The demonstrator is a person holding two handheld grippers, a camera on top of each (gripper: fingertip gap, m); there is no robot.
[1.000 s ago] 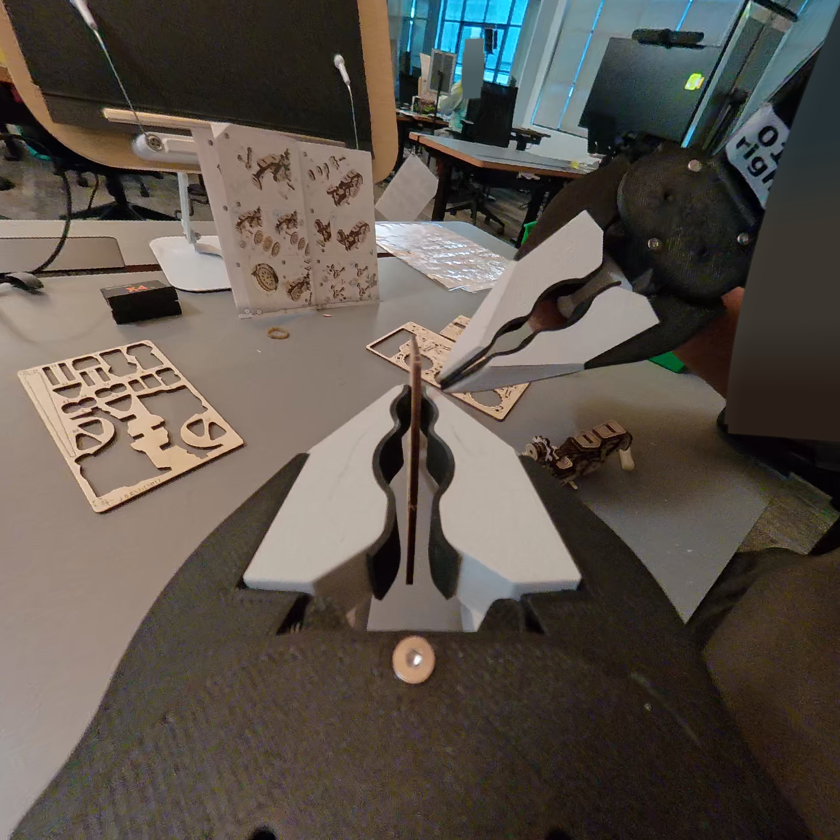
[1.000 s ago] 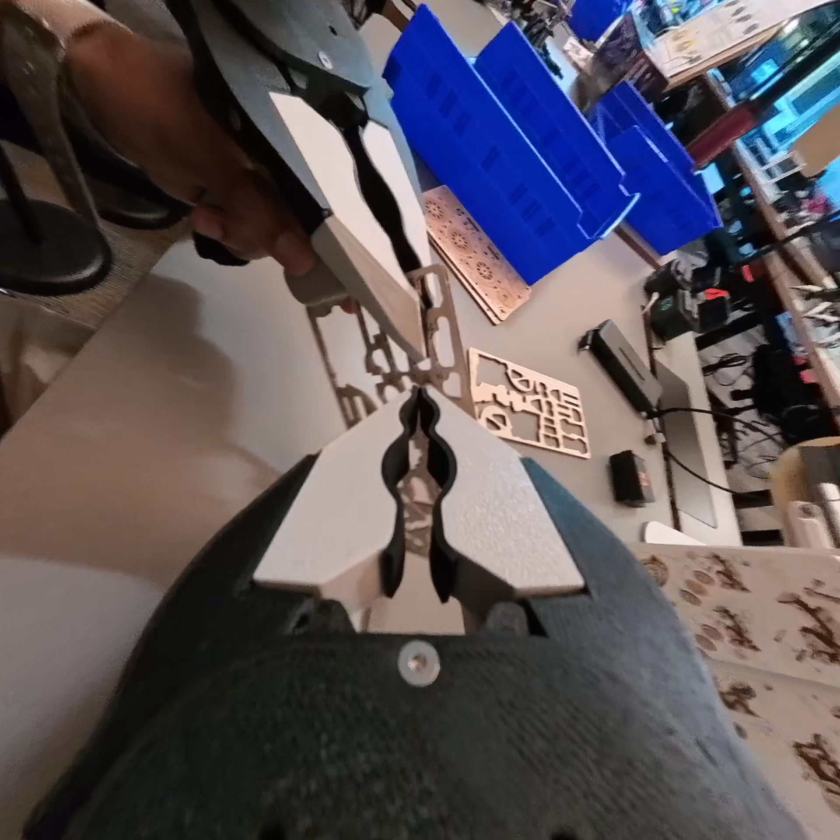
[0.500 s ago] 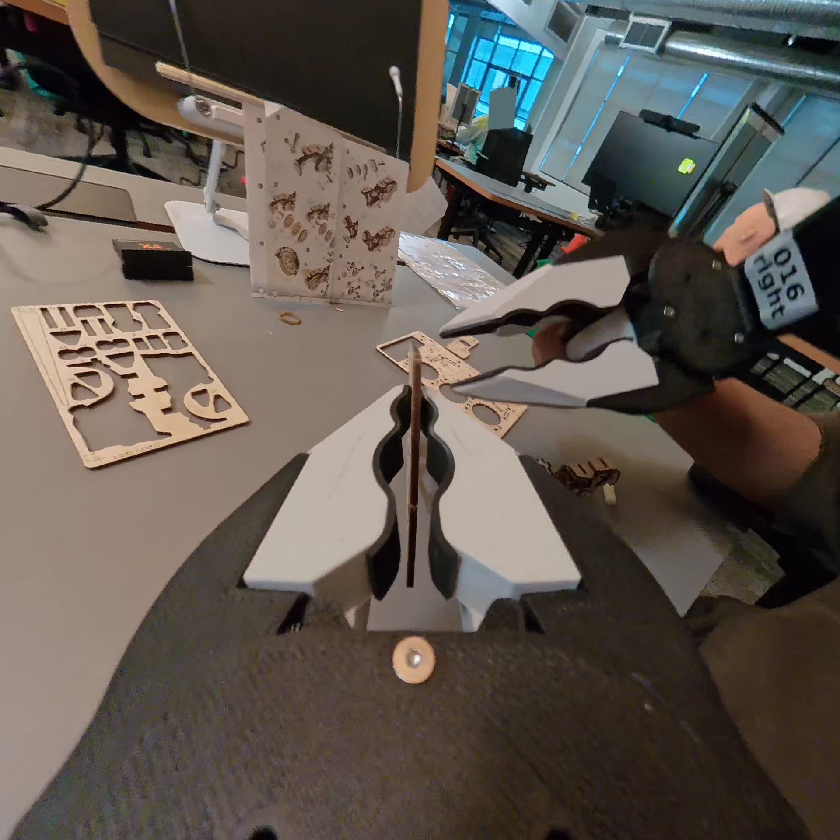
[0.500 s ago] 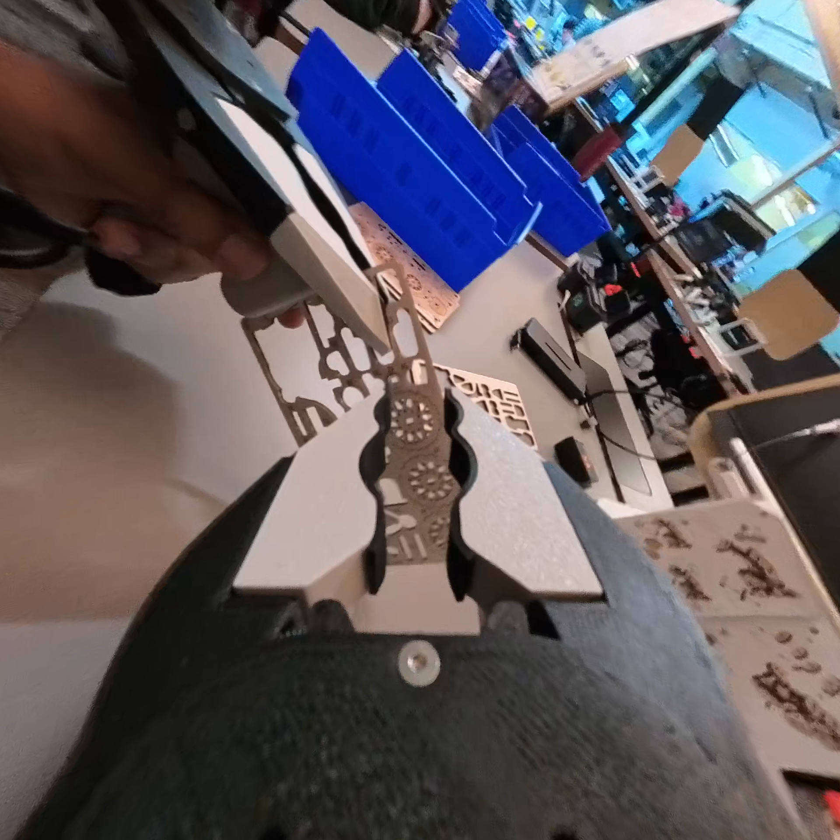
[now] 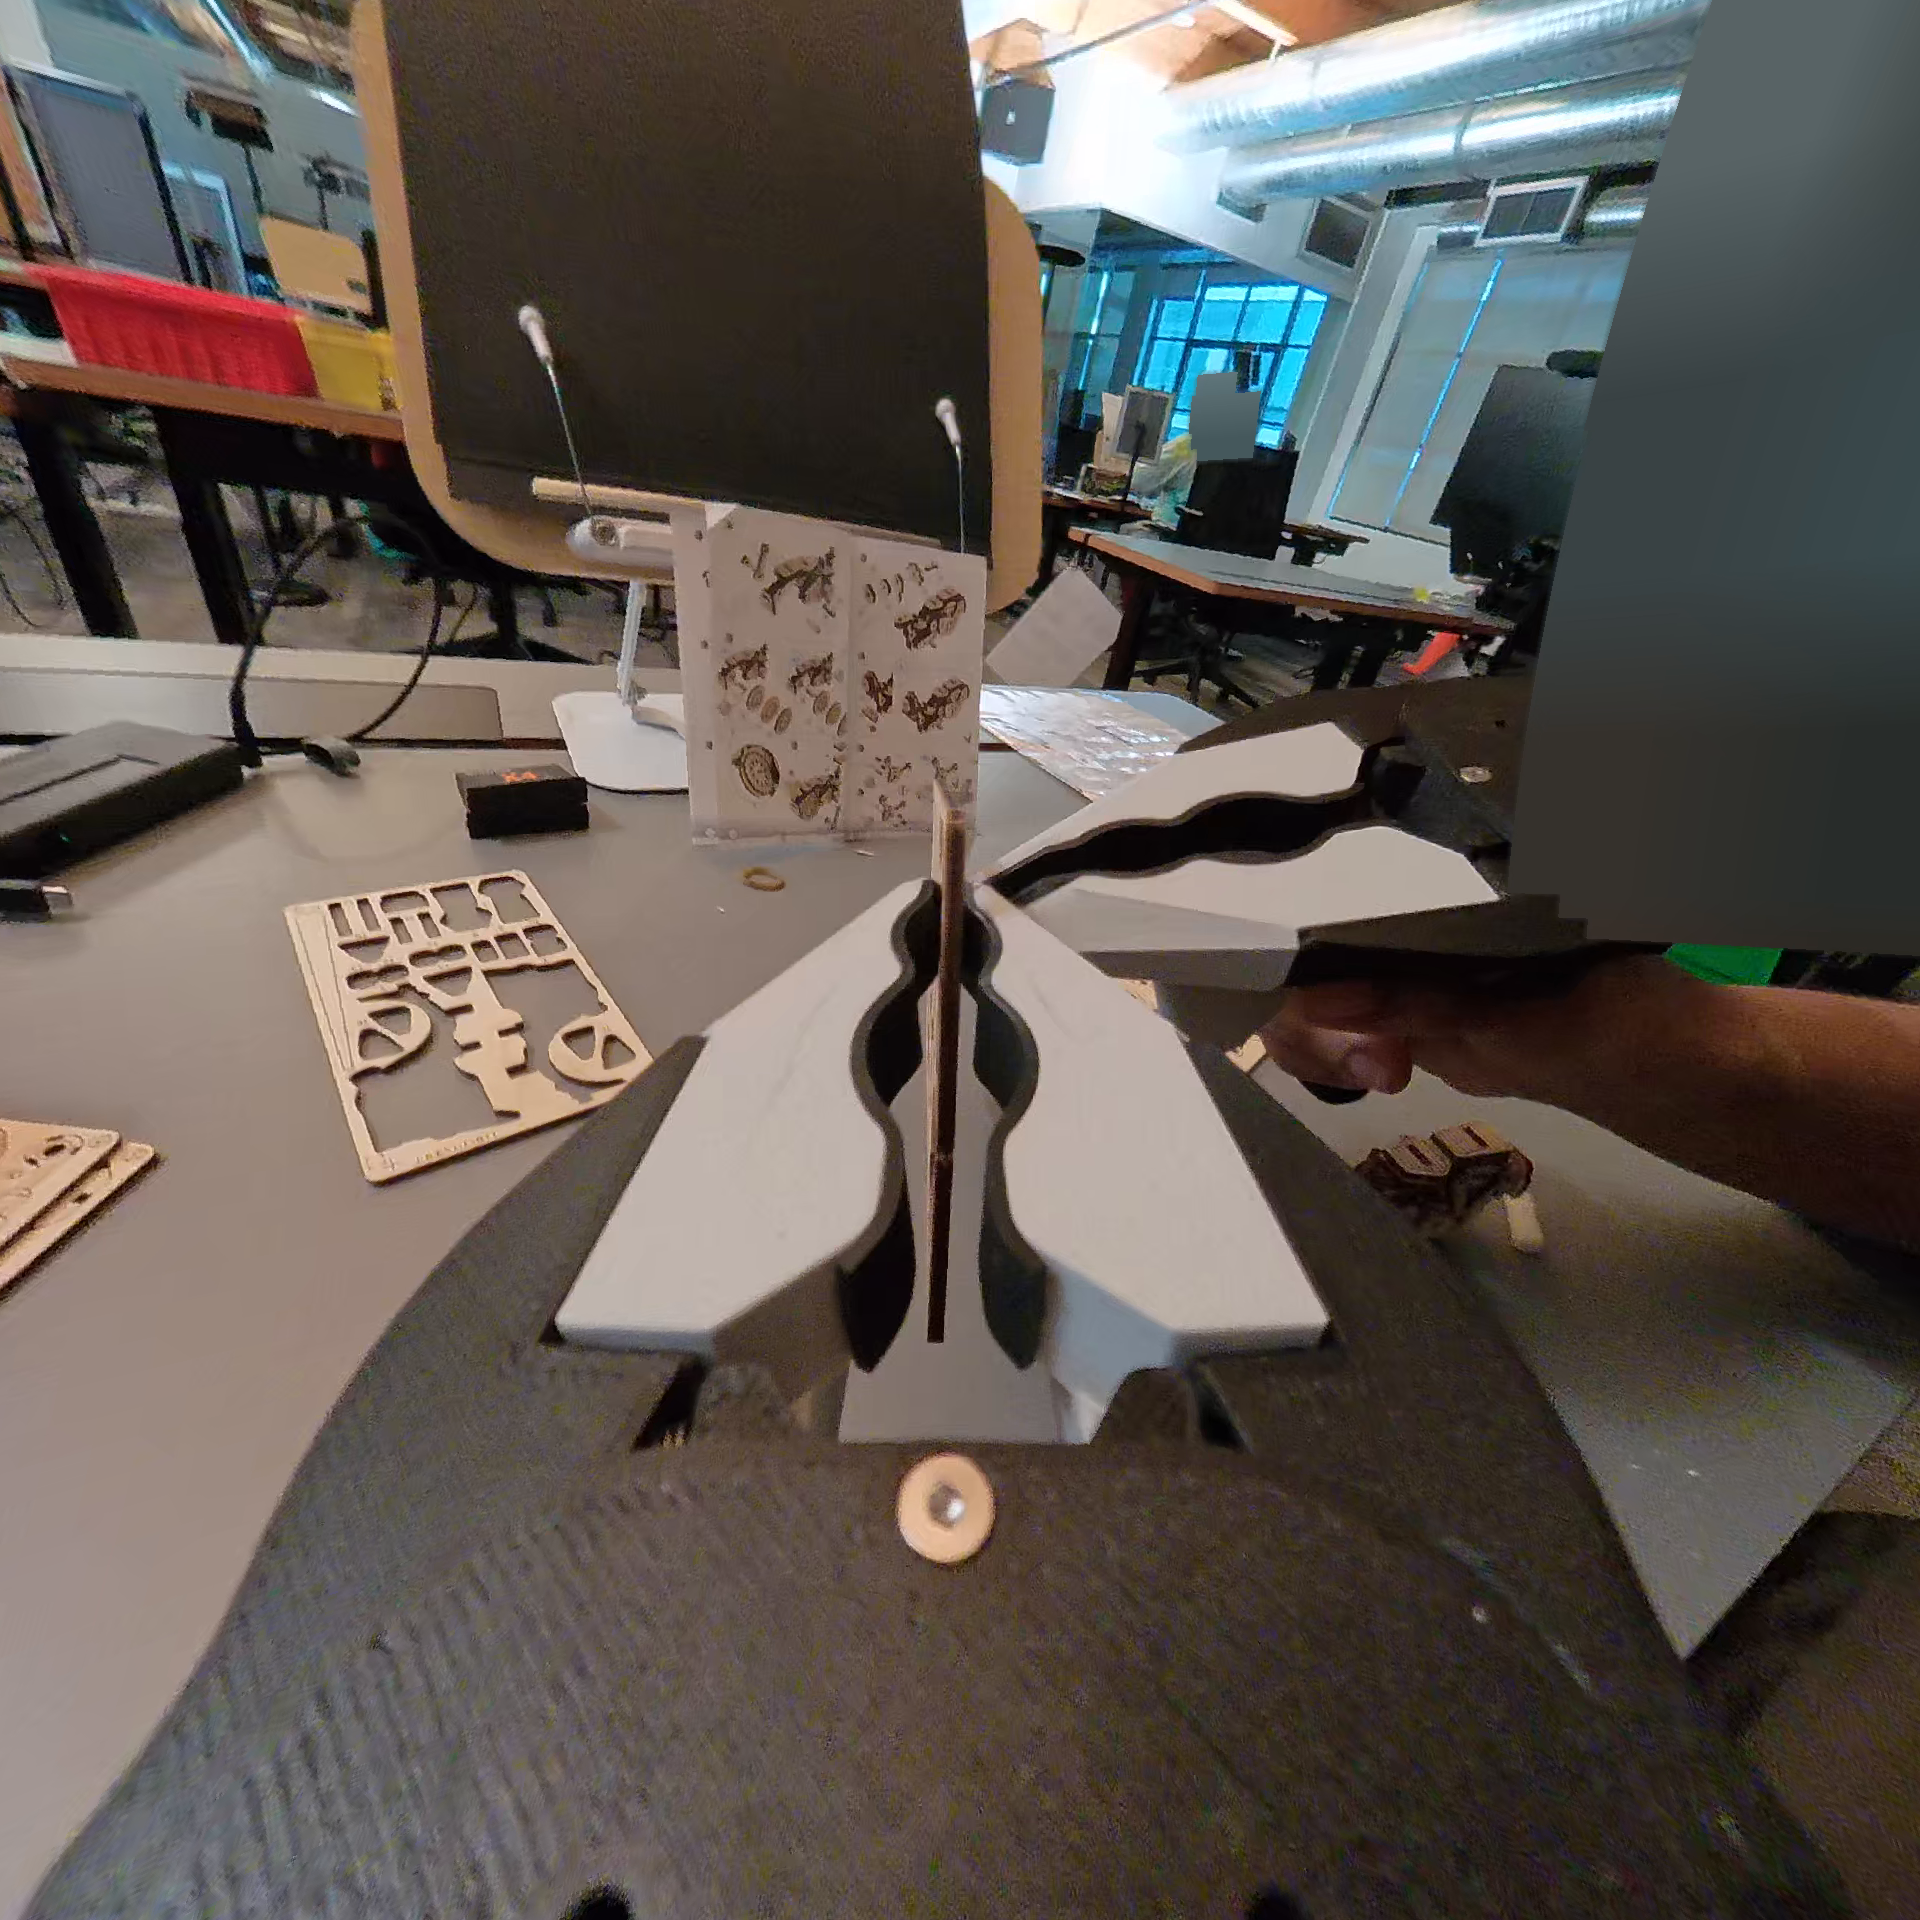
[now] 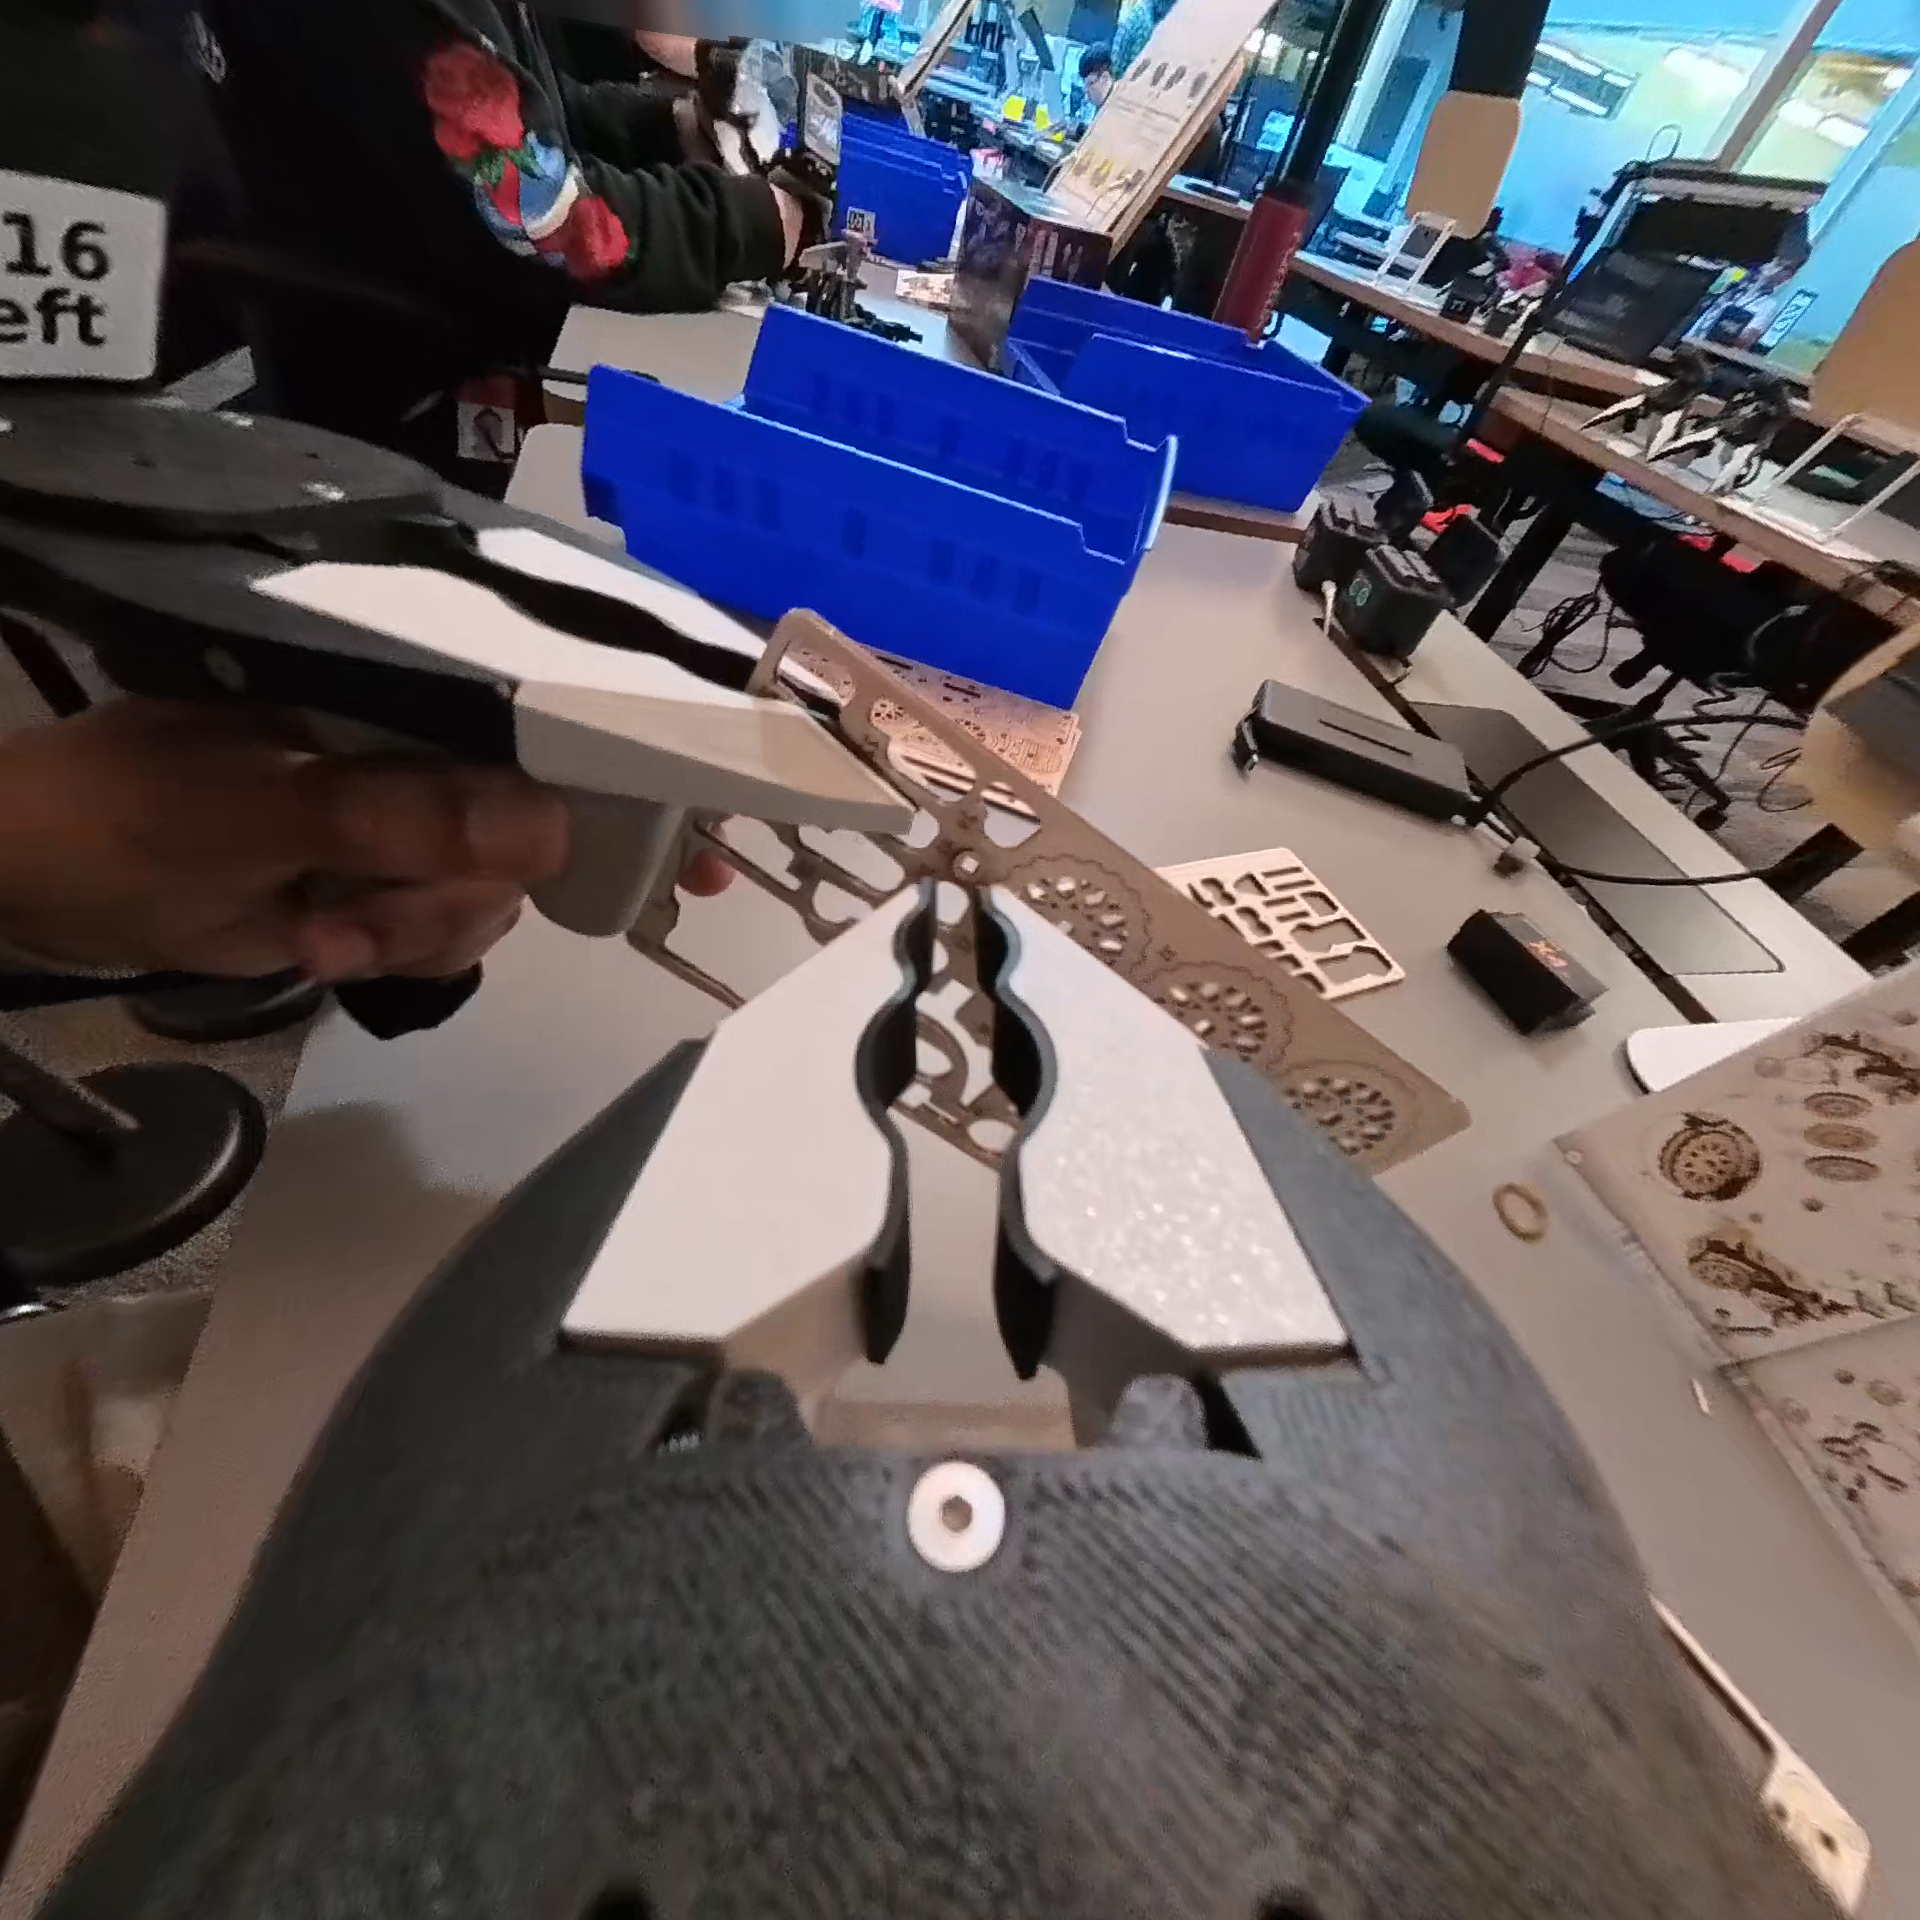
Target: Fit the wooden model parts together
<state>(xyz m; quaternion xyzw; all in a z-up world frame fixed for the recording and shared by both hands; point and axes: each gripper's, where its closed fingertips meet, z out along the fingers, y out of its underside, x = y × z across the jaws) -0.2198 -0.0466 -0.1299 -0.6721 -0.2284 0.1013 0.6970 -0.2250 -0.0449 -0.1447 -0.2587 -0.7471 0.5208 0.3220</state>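
Note:
My left gripper (image 5: 948, 896) is shut on a thin laser-cut wooden sheet (image 5: 943, 1039), held upright above the grey table and seen edge-on. In the right wrist view the sheet (image 6: 1195, 966) shows flat, with gear-shaped parts cut into it, and the left gripper (image 6: 883, 810) clamps its left end. My right gripper (image 6: 956, 899) points at a small pale peg (image 6: 966, 862) in the sheet. Its jaws stand a narrow gap apart, and I cannot tell whether they pinch it. In the left wrist view the right gripper (image 5: 997, 883) touches the sheet's right face. A partly built wooden model (image 5: 1444, 1174) lies at the right.
A punched-out sheet (image 5: 457, 1018), more sheets (image 5: 52, 1174), a small black box (image 5: 525, 800), a rubber ring (image 5: 762, 879) and propped instruction pages (image 5: 831, 686) are on the table (image 5: 208, 1351). Blue bins (image 6: 862, 530) stand at the far side, with another person (image 6: 468, 187) behind them. Only a small space, under 4 cm, lies between the two pairs of fingers. The partly built wooden model (image 5: 1444, 1174) is about equally far from each gripper, around 20 cm.
My right gripper, wider open and slightly away half a second ago, has narrowed its jaws and moved its tips onto the sheet. My left gripper keeps its hold and has swung the sheet.

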